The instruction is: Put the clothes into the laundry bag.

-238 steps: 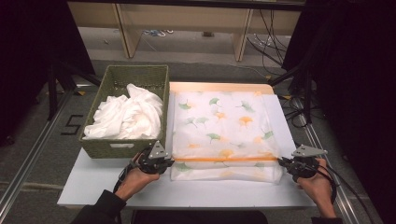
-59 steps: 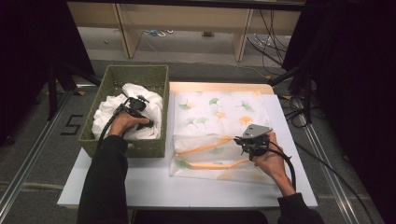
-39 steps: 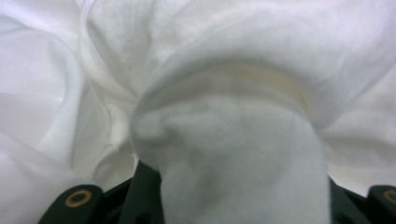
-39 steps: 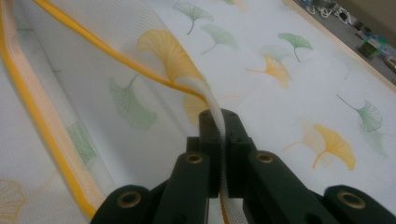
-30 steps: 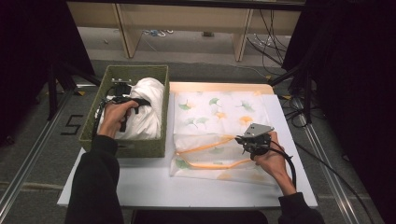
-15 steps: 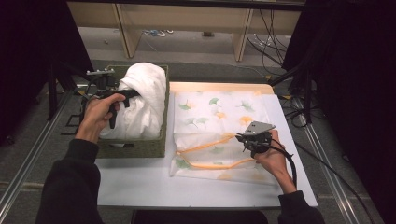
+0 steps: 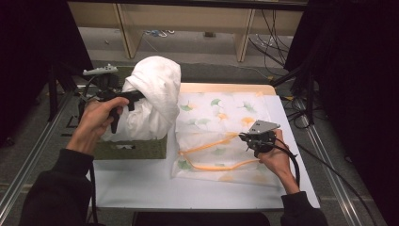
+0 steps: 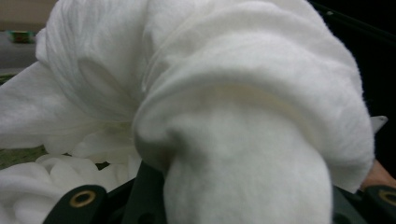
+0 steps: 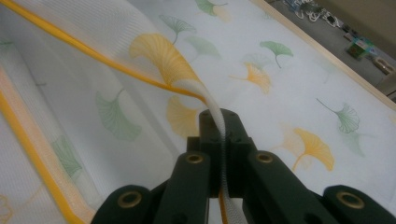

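While left gripper (image 7: 123,96) pinches white bundle (image 7: 153,101) aloft over basket (image 7: 134,148), mesh bag (image 7: 221,136) mouth lies to its right, right gripper (image 7: 251,140) clamped on orange-edged lip (image 9: 187,91), holding it open.

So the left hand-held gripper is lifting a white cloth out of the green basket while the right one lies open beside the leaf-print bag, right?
Not quite: the right hand-held gripper is shut on the leaf-print bag's orange-trimmed edge, as the right gripper view shows. The left hand-held gripper does lift the white cloth from the green basket.
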Action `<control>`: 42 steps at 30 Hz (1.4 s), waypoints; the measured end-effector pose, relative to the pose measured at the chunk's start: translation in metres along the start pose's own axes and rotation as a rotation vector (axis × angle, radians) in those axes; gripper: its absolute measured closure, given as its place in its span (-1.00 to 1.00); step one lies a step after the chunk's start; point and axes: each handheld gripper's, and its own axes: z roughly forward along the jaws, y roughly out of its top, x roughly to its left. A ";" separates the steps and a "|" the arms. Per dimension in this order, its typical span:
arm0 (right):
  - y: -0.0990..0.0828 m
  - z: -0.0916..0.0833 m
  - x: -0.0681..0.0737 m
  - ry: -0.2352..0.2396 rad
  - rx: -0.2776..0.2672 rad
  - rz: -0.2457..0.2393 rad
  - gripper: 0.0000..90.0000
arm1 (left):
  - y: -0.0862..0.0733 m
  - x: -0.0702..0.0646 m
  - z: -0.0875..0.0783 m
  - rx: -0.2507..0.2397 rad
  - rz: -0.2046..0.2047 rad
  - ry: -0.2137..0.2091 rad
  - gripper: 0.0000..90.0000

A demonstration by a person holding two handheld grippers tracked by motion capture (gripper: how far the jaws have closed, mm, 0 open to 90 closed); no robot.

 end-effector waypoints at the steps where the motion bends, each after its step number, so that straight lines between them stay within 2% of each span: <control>1: 0.000 0.000 -0.001 -0.006 0.003 -0.016 0.99 | 0.002 -0.011 -0.001 0.004 0.028 -0.020 0.52; 4: 0.001 0.000 -0.002 0.005 -0.005 -0.029 0.99 | 0.004 -0.024 -0.004 -0.004 0.044 -0.038 0.52; 5: 0.001 -0.001 -0.001 0.005 0.008 -0.003 0.99 | 0.006 -0.029 -0.005 -0.004 0.062 -0.056 0.52; 6: 0.000 -0.001 -0.003 -0.001 0.002 -0.010 0.99 | 0.008 -0.040 -0.007 -0.008 0.074 -0.069 0.52; 7: 0.000 -0.001 -0.003 -0.001 0.002 -0.010 0.99 | 0.008 -0.040 -0.007 -0.008 0.074 -0.069 0.52; 9: 0.001 -0.002 -0.003 -0.002 0.005 -0.006 0.99 | 0.009 -0.055 -0.008 0.000 0.108 -0.089 0.52; 10: 0.001 -0.002 -0.005 0.001 0.000 -0.025 0.99 | 0.008 -0.062 -0.009 -0.005 0.114 -0.100 0.52; 12: 0.002 -0.003 -0.005 -0.004 0.001 0.009 0.99 | 0.005 -0.075 -0.009 0.001 0.135 -0.128 0.52; 13: 0.002 -0.003 -0.005 -0.004 0.001 0.009 0.99 | 0.003 -0.083 -0.010 0.004 0.148 -0.136 0.52; 15: 0.002 -0.003 -0.009 -0.005 -0.004 0.003 0.99 | -0.002 -0.102 -0.010 0.013 0.188 -0.159 0.52; 16: 0.002 -0.004 -0.010 -0.007 -0.006 0.019 0.99 | -0.008 -0.113 -0.010 0.023 0.211 -0.178 0.52; 17: 0.001 -0.004 -0.012 -0.009 -0.009 0.005 0.99 | -0.008 -0.113 -0.010 0.023 0.211 -0.178 0.52; 18: 0.001 -0.004 -0.012 -0.009 -0.009 0.005 0.99 | -0.012 -0.119 -0.009 0.031 0.225 -0.190 0.52; 22: 0.003 -0.006 -0.014 -0.019 -0.022 0.015 0.99 | -0.043 -0.147 -0.001 0.090 0.319 -0.195 0.51; 23: 0.005 -0.007 -0.015 -0.036 -0.029 0.012 0.99 | -0.050 -0.150 0.001 0.101 0.340 -0.197 0.51; 24: 0.005 -0.008 -0.014 -0.029 -0.024 0.028 0.99 | -0.058 -0.154 0.004 0.118 0.349 -0.205 0.51; 25: 0.007 -0.008 -0.016 -0.029 -0.032 0.022 0.99 | -0.066 -0.156 0.008 0.136 0.357 -0.210 0.51; 26: 0.008 -0.008 -0.017 -0.030 -0.034 0.012 0.99 | -0.074 -0.158 0.012 0.166 0.390 -0.212 0.51; 28: 0.011 -0.009 -0.017 -0.037 -0.033 0.029 0.99 | -0.088 -0.162 0.020 0.202 0.407 -0.218 0.51; 29: 0.011 -0.009 -0.018 -0.051 -0.046 0.010 0.99 | -0.092 -0.164 0.023 0.222 0.432 -0.217 0.51; 30: 0.012 -0.009 -0.018 -0.042 -0.048 0.013 0.99 | -0.098 -0.166 0.027 0.247 0.445 -0.207 0.51; 31: 0.014 -0.012 -0.016 -0.041 -0.041 0.022 0.99 | -0.107 -0.168 0.037 0.285 0.477 -0.207 0.50; 34: 0.016 -0.013 -0.016 -0.043 -0.057 0.010 0.99 | -0.115 -0.168 0.047 0.306 0.481 -0.193 0.50; 35: 0.017 -0.015 -0.014 -0.047 -0.054 0.041 0.99 | -0.118 -0.167 0.052 0.321 0.488 -0.198 0.50; 36: 0.019 -0.016 -0.015 -0.046 -0.065 0.008 0.99 | -0.121 -0.166 0.057 0.333 0.484 -0.198 0.50; 37: 0.020 -0.018 -0.014 -0.048 -0.070 0.011 0.99 | -0.126 -0.166 0.063 0.354 0.487 -0.200 0.50; 40: 0.026 -0.025 -0.014 -0.055 -0.090 -0.005 0.99 | -0.136 -0.165 0.077 0.415 0.529 -0.199 0.49; 42: 0.028 -0.029 -0.012 -0.065 -0.098 0.008 0.99 | -0.141 -0.164 0.085 0.448 0.547 -0.189 0.49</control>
